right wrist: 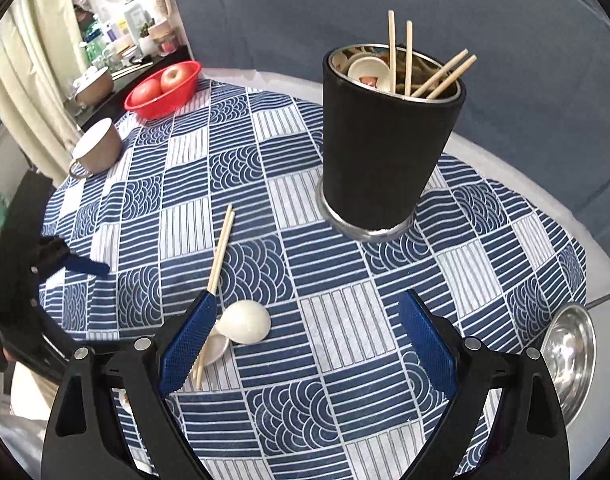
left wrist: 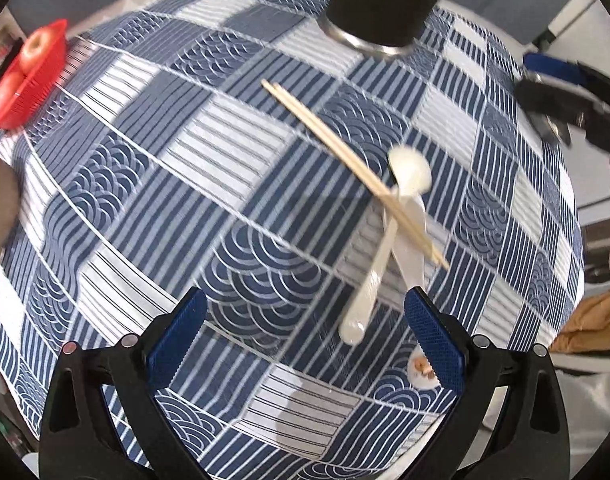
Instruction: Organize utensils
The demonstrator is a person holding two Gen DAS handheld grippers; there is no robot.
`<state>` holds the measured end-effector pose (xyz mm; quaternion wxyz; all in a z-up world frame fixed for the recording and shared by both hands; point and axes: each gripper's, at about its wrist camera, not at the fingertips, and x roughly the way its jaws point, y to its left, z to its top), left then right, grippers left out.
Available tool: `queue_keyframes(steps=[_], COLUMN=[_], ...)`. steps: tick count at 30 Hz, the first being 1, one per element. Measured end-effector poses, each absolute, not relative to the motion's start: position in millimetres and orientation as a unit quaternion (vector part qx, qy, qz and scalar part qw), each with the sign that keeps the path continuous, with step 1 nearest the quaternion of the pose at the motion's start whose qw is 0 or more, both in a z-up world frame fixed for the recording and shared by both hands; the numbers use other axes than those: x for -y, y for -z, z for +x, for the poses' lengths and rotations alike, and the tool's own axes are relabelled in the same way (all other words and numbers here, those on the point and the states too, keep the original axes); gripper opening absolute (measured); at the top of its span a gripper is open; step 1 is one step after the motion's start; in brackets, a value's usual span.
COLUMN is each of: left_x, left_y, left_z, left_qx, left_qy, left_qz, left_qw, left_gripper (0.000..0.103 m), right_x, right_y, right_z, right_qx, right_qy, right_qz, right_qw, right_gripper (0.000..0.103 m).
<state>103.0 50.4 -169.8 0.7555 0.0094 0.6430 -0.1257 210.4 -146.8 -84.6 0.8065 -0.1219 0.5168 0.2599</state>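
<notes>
Jaws, left: left gripper point(left wrist: 305, 336) spread wide, holding nothing, poised above the cloth just short of the loose utensils.
Jaws, right: right gripper point(right wrist: 307, 344) likewise wide apart and empty, hanging over bare cloth in front of the cup.
Counter: round, covered by a blue-and-white patterned cloth point(right wrist: 345, 320).
Cup: black cup point(right wrist: 385, 140) with a steel rim and foot, upright toward the far side; already holds two pairs of chopsticks and at least one patterned spoon.
Chopsticks: one loose pair point(left wrist: 345, 160) lying flat, crossing over the spoons; far tips point toward the cup.
Spoons: two white spoons point(left wrist: 405, 184) crossed under the chopsticks, one bowl turned down; a third small patterned spoon point(left wrist: 421, 368) sits beside the left gripper's right finger.
Bystanders: red basket point(right wrist: 165, 92) of apples at the far edge, a mug point(right wrist: 99, 146) near it, a steel bowl point(right wrist: 571, 356) at the right edge; none belong to the job.
Step in hand: by my reading, mid-sort; part of the set is in the cup, the left gripper lining up for the next pick.
Next move calls for: lowering to straddle one item only. The chopsticks lie on top, so they likely go first, both sticks pinched together near the middle, then tipped upright into the cup.
Risk: spoons may shift when the sticks lift.
</notes>
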Motion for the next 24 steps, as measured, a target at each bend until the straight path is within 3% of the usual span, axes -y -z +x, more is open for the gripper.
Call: queue_keyframes(steps=[7, 9, 10, 12, 14, 24], left_x=[-38, -32, -30, -26, -29, -36], left_y=[192, 196, 196, 193, 192, 157], left_z=[100, 101, 101, 103, 106, 92], left_qx=[-0.660, -0.665, -0.662, -0.663, -0.675, -0.665], left_qy=[0.148, 0.173, 0.172, 0.183, 0.197, 0.227], left_qz=[0.031, 0.029, 0.042, 0.057, 0.031, 0.008], left_qw=[0.735, 0.726, 0.729, 0.724, 0.711, 0.712], left_gripper=[0.095, 0.072, 0.067, 0.019, 0.006, 0.005], right_x=[153, 156, 157, 160, 163, 157], right_y=[88, 89, 89, 89, 90, 108], right_z=[207, 207, 207, 207, 206, 196], right_qx=[-0.529, -0.530, -0.531, -0.534, -0.536, -0.565], right_qy=[-0.253, -0.244, -0.242, -0.238, -0.234, -0.247], right_qz=[-0.119, -0.120, -0.120, -0.115, -0.109, -0.071], right_qw=[0.801, 0.803, 0.803, 0.803, 0.804, 0.784], right_gripper=[0.088, 0.088, 0.088, 0.088, 0.088, 0.088])
